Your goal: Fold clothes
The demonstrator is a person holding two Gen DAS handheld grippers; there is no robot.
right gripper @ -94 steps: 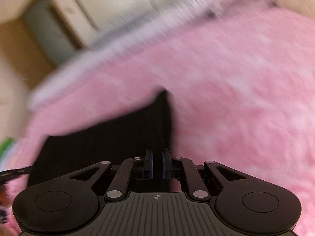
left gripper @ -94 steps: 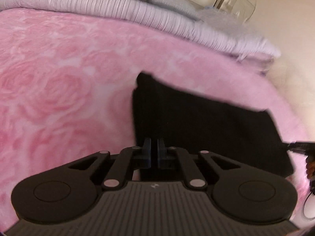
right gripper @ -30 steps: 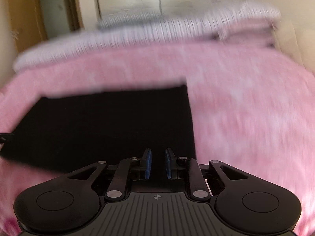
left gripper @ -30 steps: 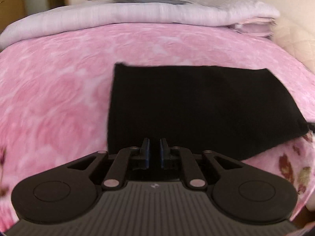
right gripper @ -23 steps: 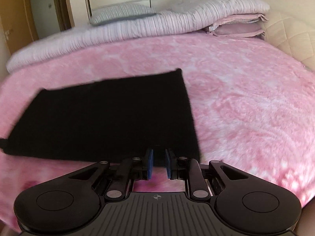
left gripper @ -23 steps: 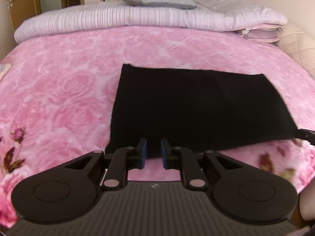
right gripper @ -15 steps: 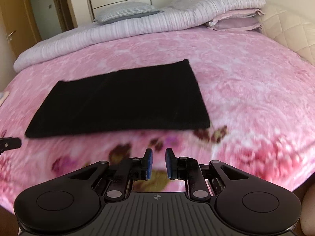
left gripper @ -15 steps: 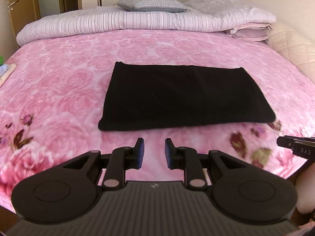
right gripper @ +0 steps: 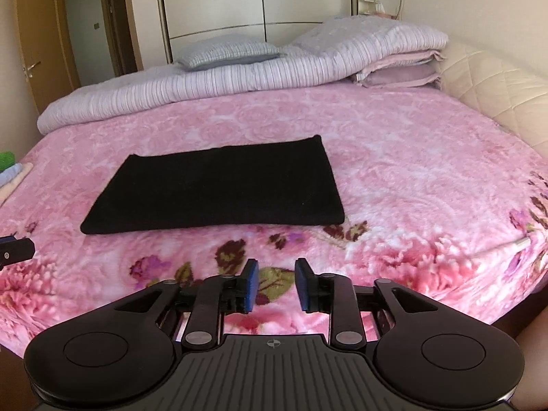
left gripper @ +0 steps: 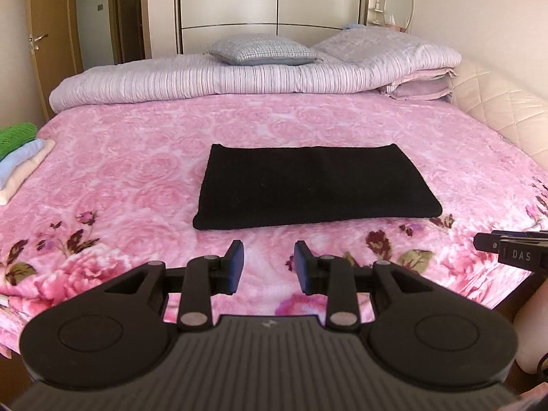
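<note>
A black garment (left gripper: 313,186) (right gripper: 219,190) lies folded into a flat rectangle on the pink floral bedspread (left gripper: 130,171) (right gripper: 411,178). My left gripper (left gripper: 269,267) hangs over the bed's near edge, well back from the garment's near left corner; its jaws are opening with nothing between them. My right gripper (right gripper: 275,286) hovers back from the garment's near right corner, its jaws also opening and empty. The tip of the right gripper (left gripper: 510,250) shows at the right edge of the left wrist view, and the tip of the left gripper (right gripper: 15,250) at the left edge of the right wrist view.
A stack of folded clothes (left gripper: 17,154), green on top, sits at the bed's left edge. A striped lilac duvet (left gripper: 239,78) with pillows (left gripper: 263,53) lies along the far side. A quilted cream headboard (left gripper: 507,116) is on the right; wardrobe doors (left gripper: 270,3) stand behind.
Both grippers let go of the black garment, pulled back and up from it toward the bed's near edge, and their jaws have spread apart. The garment now lies flat and still.
</note>
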